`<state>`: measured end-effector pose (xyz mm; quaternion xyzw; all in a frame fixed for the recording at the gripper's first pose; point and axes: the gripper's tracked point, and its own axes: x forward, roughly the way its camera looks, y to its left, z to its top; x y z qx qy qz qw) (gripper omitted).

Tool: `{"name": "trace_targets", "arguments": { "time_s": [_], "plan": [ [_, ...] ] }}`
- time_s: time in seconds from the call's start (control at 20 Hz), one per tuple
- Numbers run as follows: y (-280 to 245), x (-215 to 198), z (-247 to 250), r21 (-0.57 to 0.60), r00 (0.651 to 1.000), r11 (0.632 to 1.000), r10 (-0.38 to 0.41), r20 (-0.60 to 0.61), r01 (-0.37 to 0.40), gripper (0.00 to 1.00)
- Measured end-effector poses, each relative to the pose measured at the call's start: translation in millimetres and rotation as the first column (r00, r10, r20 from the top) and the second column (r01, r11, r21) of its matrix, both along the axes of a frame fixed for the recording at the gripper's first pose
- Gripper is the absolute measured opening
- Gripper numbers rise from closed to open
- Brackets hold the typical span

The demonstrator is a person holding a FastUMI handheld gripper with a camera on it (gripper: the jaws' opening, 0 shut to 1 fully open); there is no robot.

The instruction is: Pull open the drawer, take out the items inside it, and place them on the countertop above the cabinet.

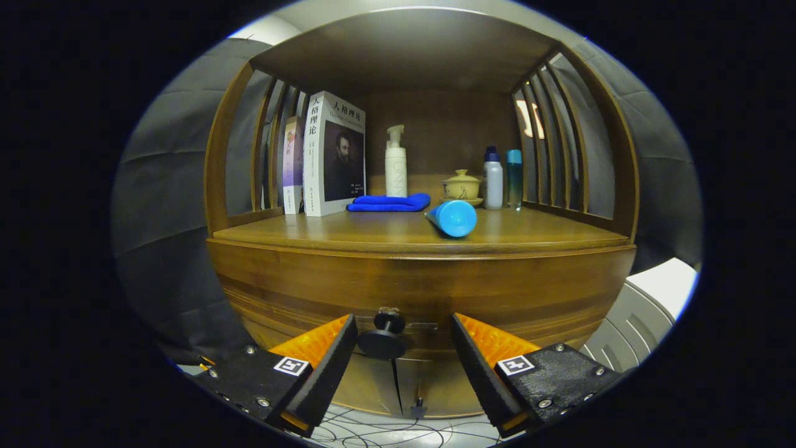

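Note:
A wooden cabinet stands ahead of me with its drawer front [423, 289] closed. The drawer's dark round knob [384, 336] sticks out between my fingers, nearer the left one. My gripper [404, 342] is open, with a finger on either side of the knob and neither touching it. Above the drawer lies the countertop [348, 233], and on it a blue tube [454, 218] rests on its side near the front edge. What the drawer holds is hidden.
On the countertop stand books [333, 155] at the left, a folded blue cloth [390, 202], a white pump bottle [396, 163], a yellow lidded cup [462, 185] and two bottles [502, 177]. Slatted wooden sides flank the shelf. Cables lie on the floor below.

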<state>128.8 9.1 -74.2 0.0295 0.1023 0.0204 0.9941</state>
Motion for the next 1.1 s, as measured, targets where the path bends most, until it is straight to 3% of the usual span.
{"name": "trace_targets", "arguments": {
  "time_s": [0.5,1.1],
  "plan": [
    [-10,-92,81,-0.013,0.984,0.998,-0.064,0.166,0.067,0.95],
    [13,-162,105,-0.031,0.966,0.999,-0.025,0.256,0.034,0.95]
  ]
}}
